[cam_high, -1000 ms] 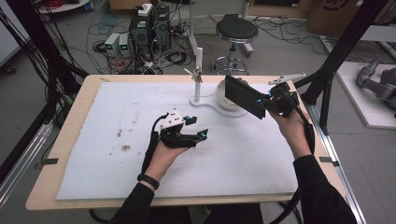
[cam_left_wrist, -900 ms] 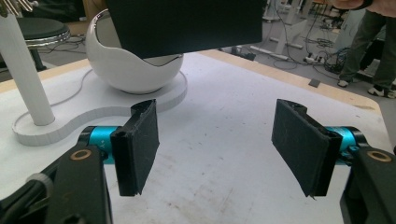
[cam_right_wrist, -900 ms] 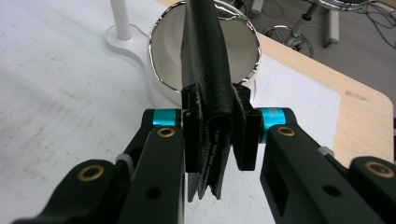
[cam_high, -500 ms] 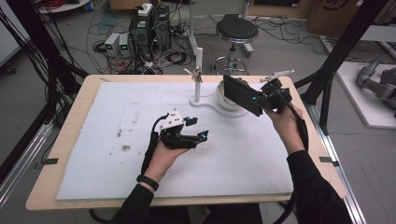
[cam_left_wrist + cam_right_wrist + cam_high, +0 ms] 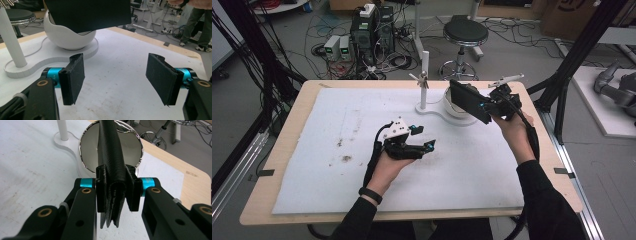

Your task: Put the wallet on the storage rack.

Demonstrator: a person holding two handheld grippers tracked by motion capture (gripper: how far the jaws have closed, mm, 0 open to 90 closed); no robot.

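— What does the right gripper [image 5: 117,195] have?

— A flat black wallet [image 5: 468,100], pinched edge-on between its pads [image 5: 102,192]. The jaws have just been easing apart a little, yet the pads press on it.

— Where is the wallet on the table?

— Toward one o'clock on the white mat [image 5: 312,150], held in the air, tilted, right above the white bowl [image 5: 457,107]. In the right gripper view the bowl's shiny inside sits at twelve o'clock behind the wallet.

— And the left gripper [image 5: 426,137]?

— Near the mat's middle, jaws wide apart with nothing between them. From it the bowl lies at eleven o'clock, beside a white post [image 5: 11,45] on the same base.
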